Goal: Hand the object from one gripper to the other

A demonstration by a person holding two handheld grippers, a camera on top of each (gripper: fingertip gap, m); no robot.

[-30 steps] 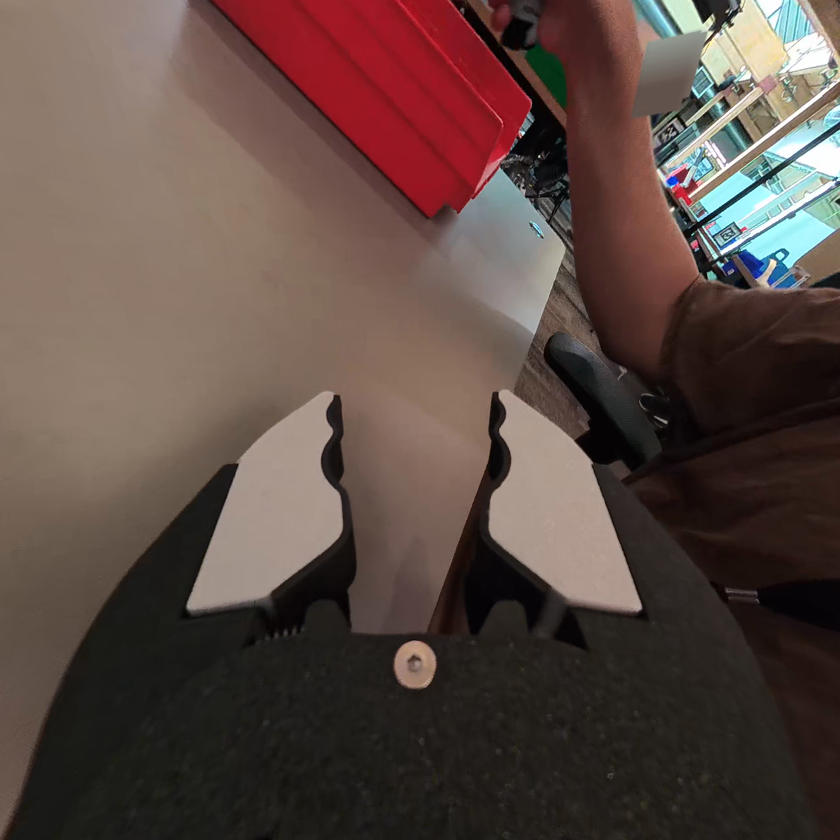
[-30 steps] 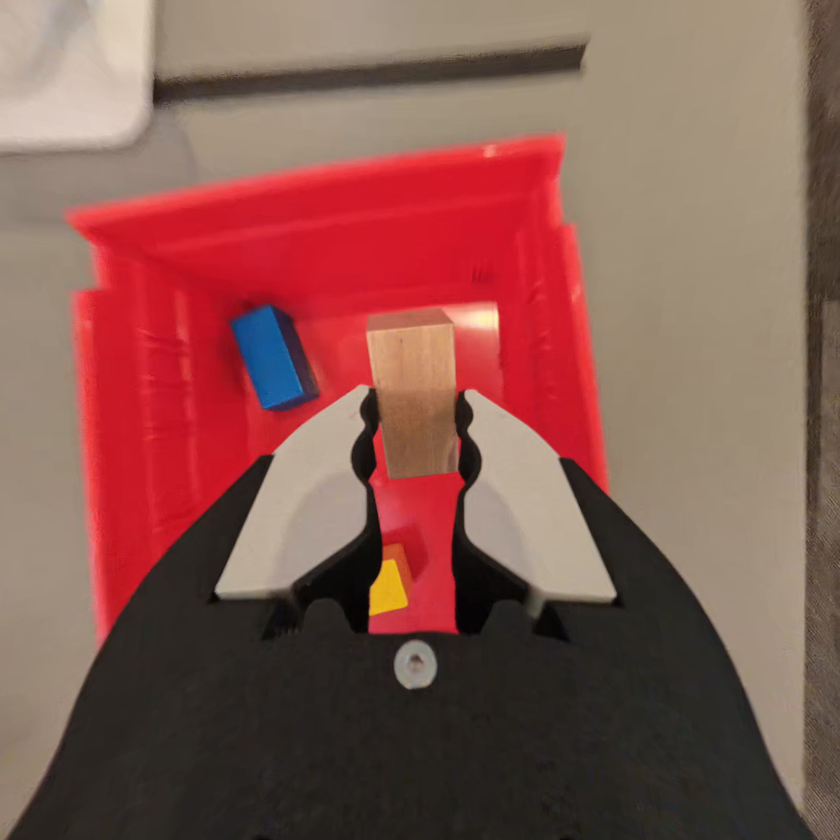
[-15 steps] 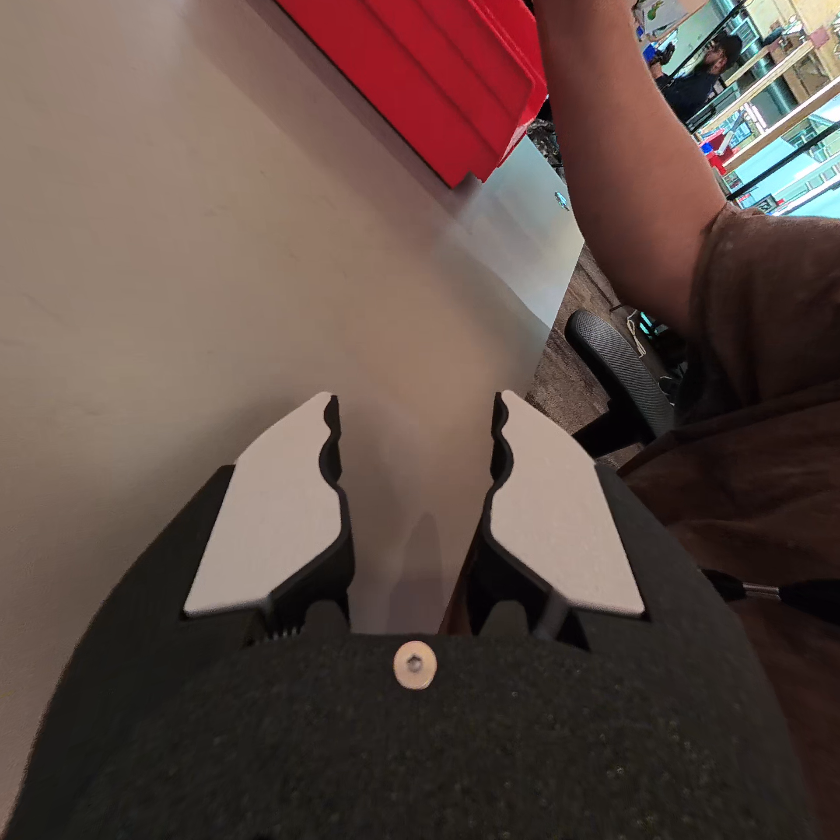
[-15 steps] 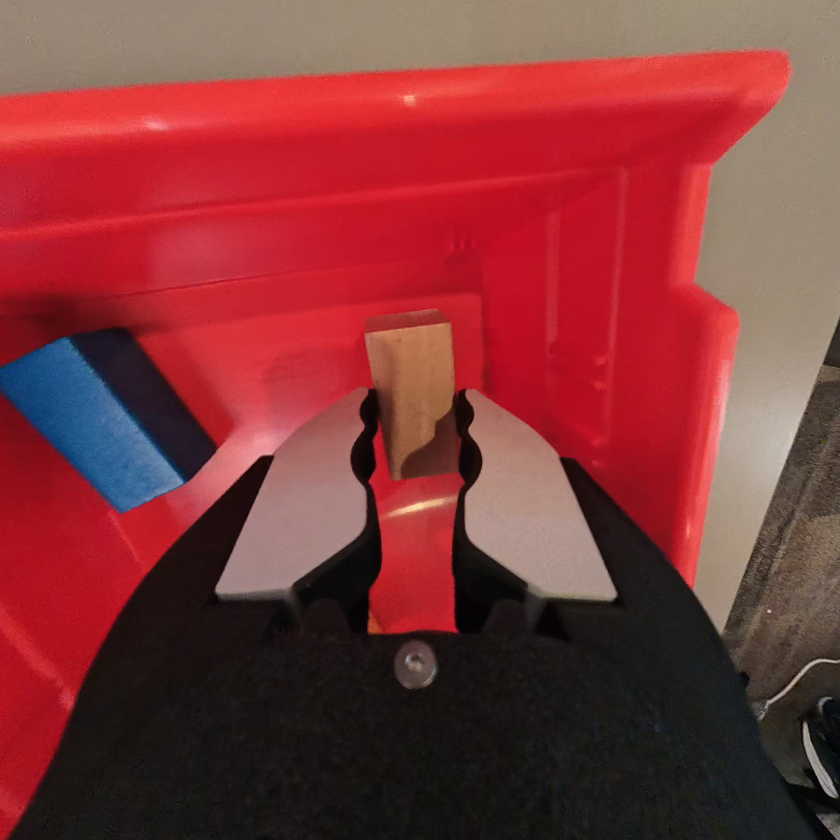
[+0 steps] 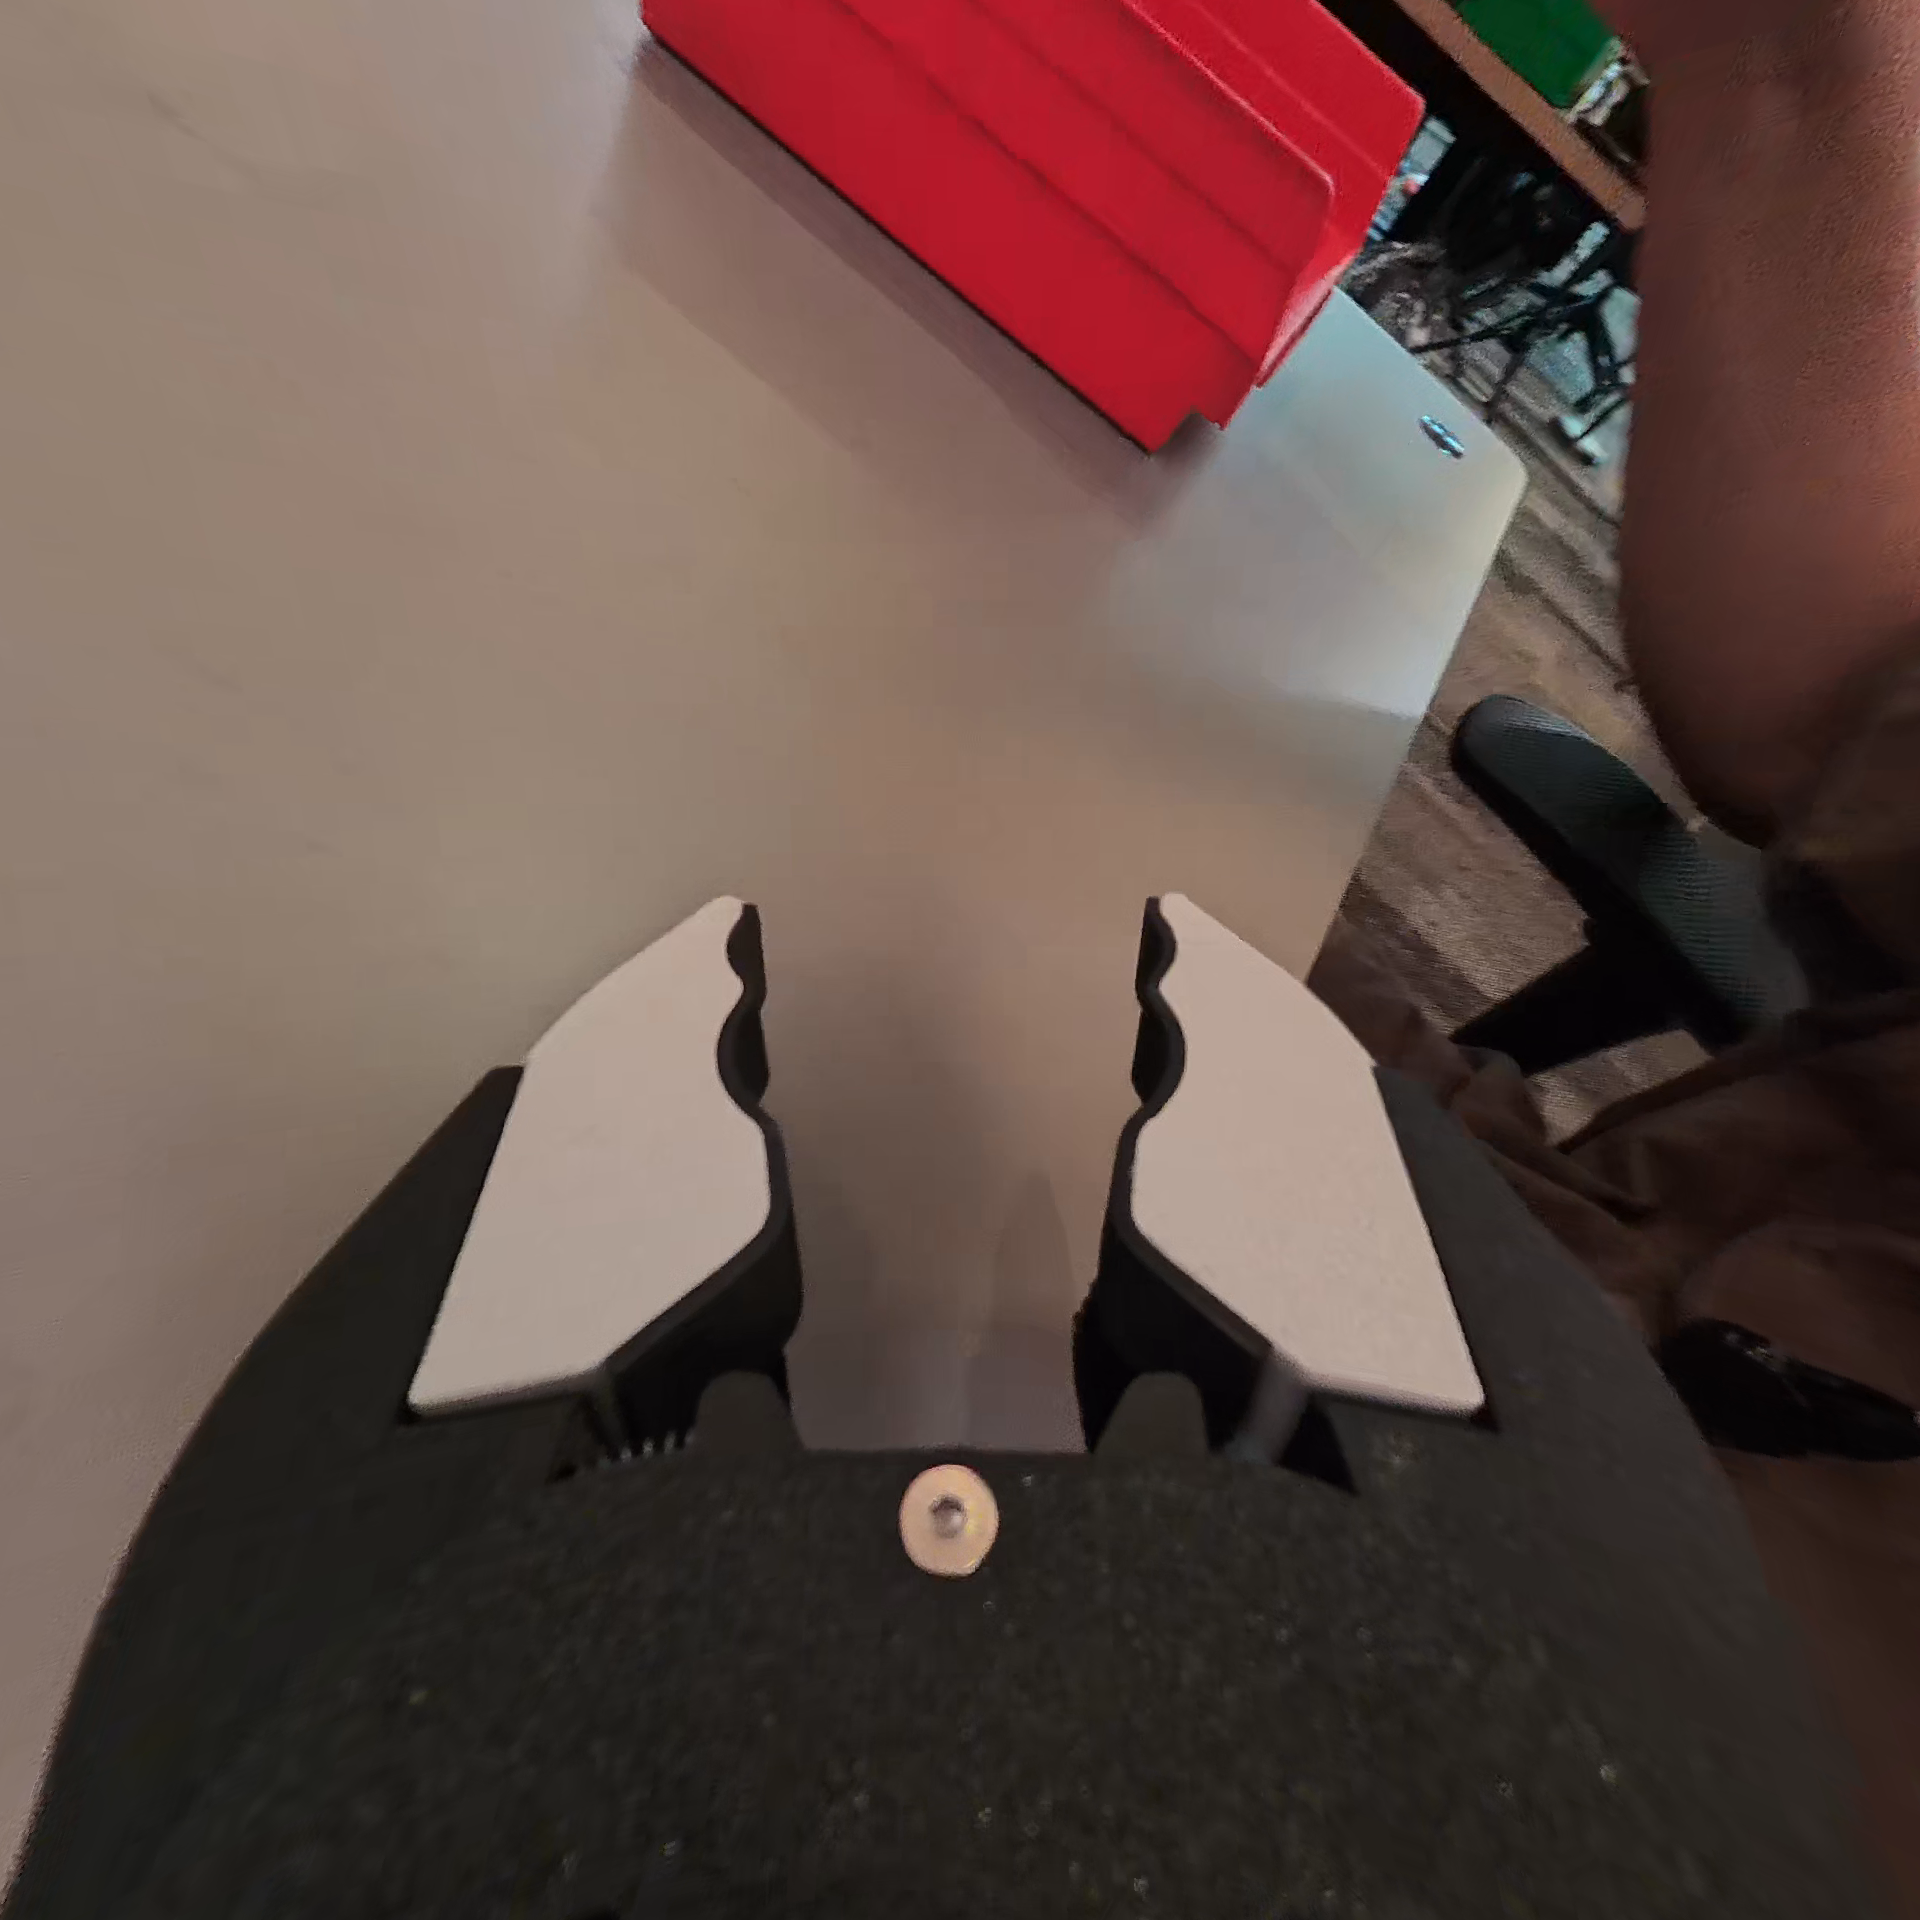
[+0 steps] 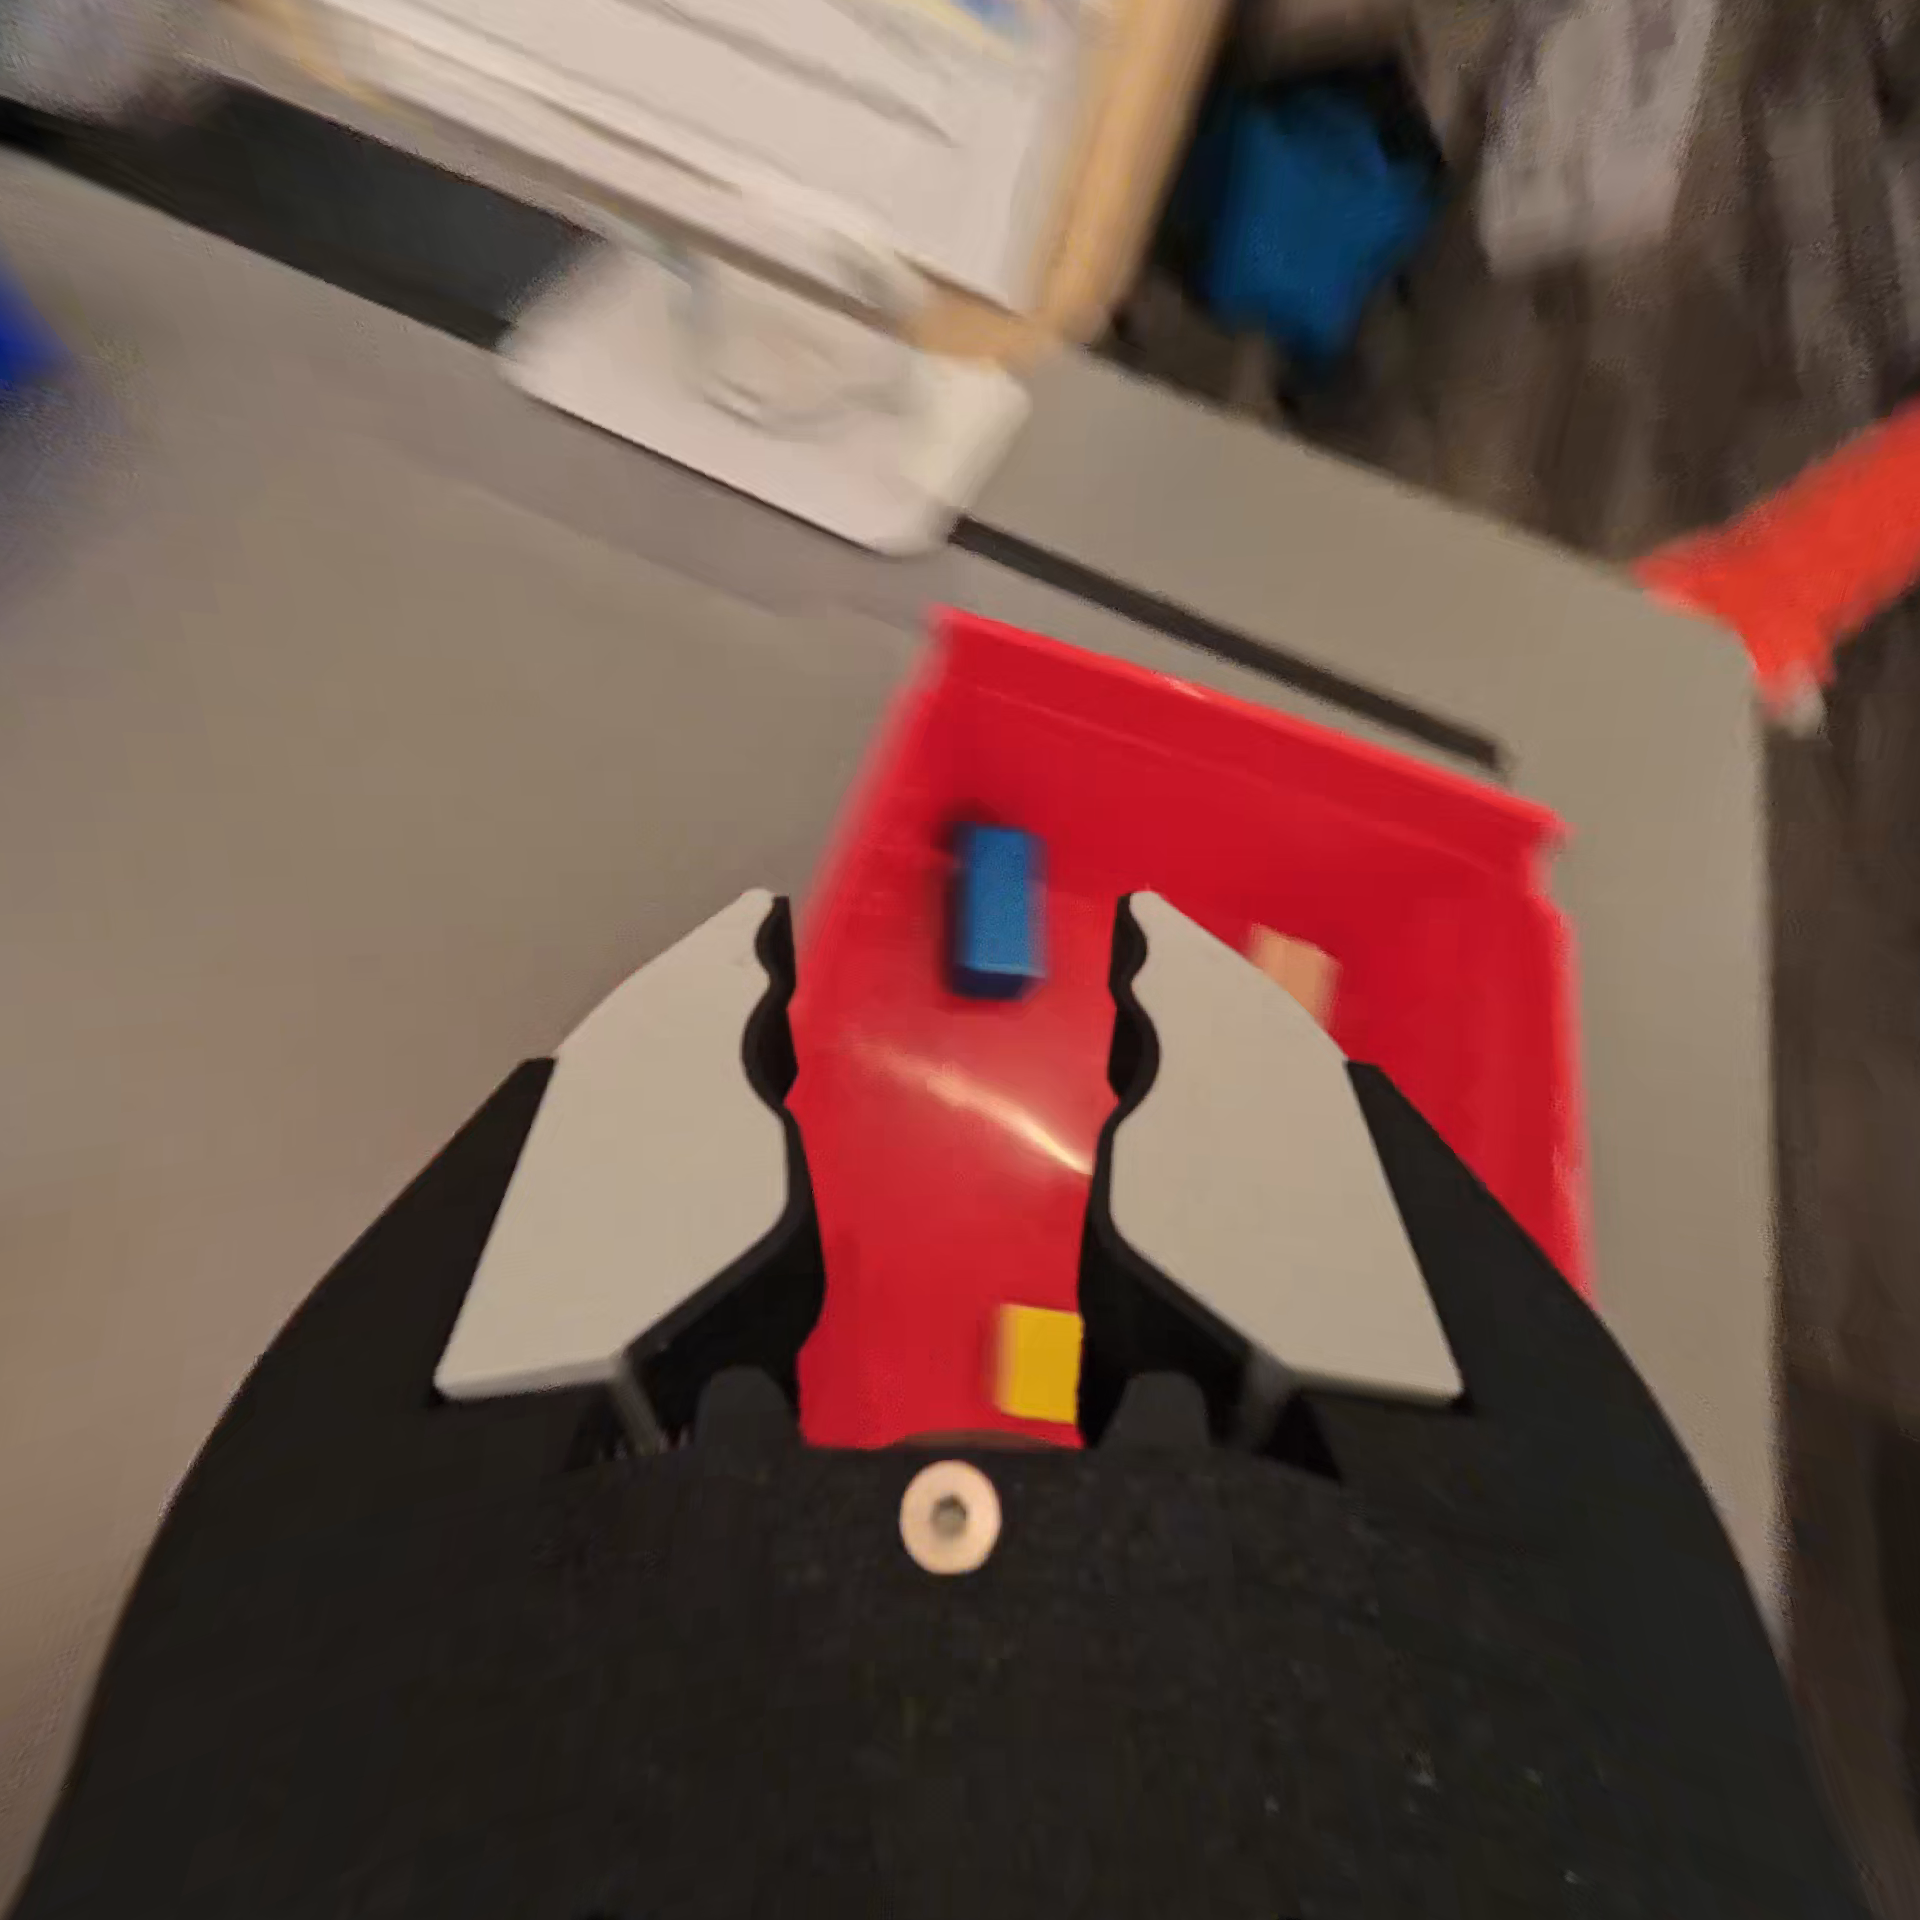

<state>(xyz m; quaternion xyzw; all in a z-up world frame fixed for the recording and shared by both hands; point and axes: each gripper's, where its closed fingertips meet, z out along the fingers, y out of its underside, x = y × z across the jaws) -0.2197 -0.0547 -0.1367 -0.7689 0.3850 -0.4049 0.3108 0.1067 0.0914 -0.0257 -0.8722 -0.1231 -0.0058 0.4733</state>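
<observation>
Release has happened: half a second ago the right gripper [image 6: 951, 904] was clamped on the wooden block [image 6: 1294, 961] low inside the red bin [image 6: 1195, 727]; now its jaws stand apart with nothing between them, and it looks down from higher up. The block lies on the bin floor to the right, partly hidden behind the right finger and blurred. A blue block [image 6: 997, 909] lies near the far wall, apart from it, and a yellow block [image 6: 1039, 1361] lies close under the gripper.

The left gripper [image 5: 951, 914] hangs spread and empty over bare table [image 5: 416, 520], as it was a second ago, well short of the bin [image 5: 1039, 177].

As a judgement, the pass looks finished and the block put away, or else a fresh pick is due.

For room, the bin walls hem any reach to the wooden block, which sits near the right wall. The table's edge runs just right of the left gripper, with a chair arm [image 5: 1621, 821] beyond it. Left of the bin the table is bare.
</observation>
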